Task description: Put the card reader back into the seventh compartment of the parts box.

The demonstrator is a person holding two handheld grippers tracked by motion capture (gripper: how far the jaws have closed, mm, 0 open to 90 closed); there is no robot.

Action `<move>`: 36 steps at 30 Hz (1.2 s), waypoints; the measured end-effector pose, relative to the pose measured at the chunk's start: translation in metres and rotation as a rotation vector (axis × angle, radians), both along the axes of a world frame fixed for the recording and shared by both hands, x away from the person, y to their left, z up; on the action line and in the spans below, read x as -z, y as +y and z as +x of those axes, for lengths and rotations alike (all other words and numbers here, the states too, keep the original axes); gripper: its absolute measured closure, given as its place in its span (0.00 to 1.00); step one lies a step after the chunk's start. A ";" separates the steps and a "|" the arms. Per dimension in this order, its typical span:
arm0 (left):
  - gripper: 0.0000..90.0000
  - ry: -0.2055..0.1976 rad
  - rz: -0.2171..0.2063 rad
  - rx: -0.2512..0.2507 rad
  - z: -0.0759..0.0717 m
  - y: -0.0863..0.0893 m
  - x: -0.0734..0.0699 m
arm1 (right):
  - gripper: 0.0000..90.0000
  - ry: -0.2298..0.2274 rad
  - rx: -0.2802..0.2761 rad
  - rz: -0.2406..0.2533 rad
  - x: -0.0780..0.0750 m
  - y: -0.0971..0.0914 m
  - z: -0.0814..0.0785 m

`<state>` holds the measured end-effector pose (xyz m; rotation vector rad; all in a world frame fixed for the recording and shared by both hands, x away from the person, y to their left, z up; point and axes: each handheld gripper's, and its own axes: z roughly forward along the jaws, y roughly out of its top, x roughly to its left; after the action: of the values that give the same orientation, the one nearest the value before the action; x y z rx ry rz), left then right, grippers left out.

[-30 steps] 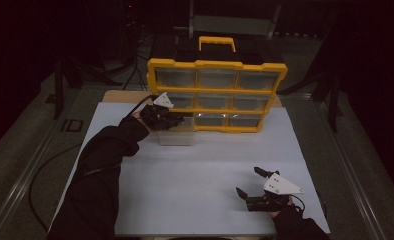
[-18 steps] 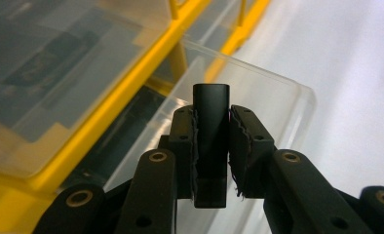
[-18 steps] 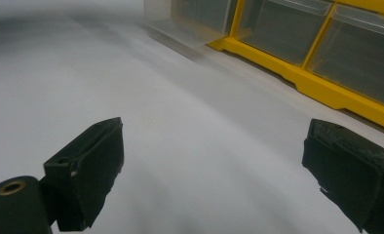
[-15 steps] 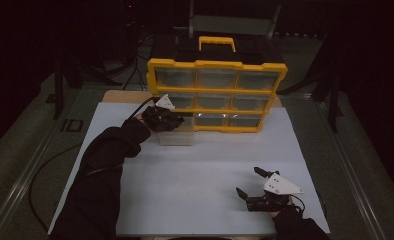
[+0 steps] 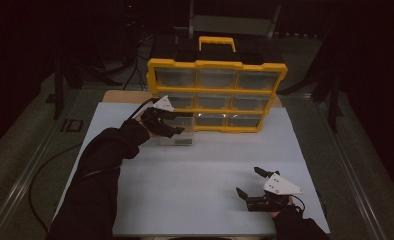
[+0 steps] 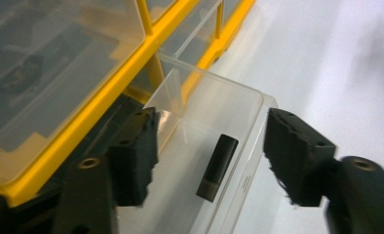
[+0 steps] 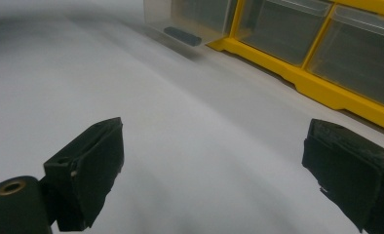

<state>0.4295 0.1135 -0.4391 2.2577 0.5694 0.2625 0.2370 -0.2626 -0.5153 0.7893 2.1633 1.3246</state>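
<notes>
One drawer (image 5: 177,131); one black piece (image 6: 217,167)

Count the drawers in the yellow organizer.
9: three rows of three in the organizer. Eight sit closed; the bottom-left drawer is pulled out by the left gripper, with a small black part inside.
</notes>
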 end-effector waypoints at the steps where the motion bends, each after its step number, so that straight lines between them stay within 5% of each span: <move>1: 0.39 -0.003 -0.002 0.003 -0.001 0.000 -0.001 | 0.09 0.000 0.000 0.000 0.000 0.000 0.000; 17: 0.02 0.032 -0.024 0.024 -0.013 0.009 -0.001 | 0.09 -0.003 -0.001 -0.001 0.000 0.000 0.000; 27: 0.00 -0.013 -0.040 0.031 -0.024 0.013 0.000 | 0.09 -0.005 -0.002 -0.002 -0.001 0.000 0.000; 36: 0.00 0.000 -0.027 0.050 -0.034 0.016 0.005 | 0.09 -0.003 -0.002 0.000 -0.001 0.001 0.000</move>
<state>0.3954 0.1293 -0.4436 2.2428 0.5123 0.2286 0.2366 -0.2620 -0.5145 0.7847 2.1621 1.3263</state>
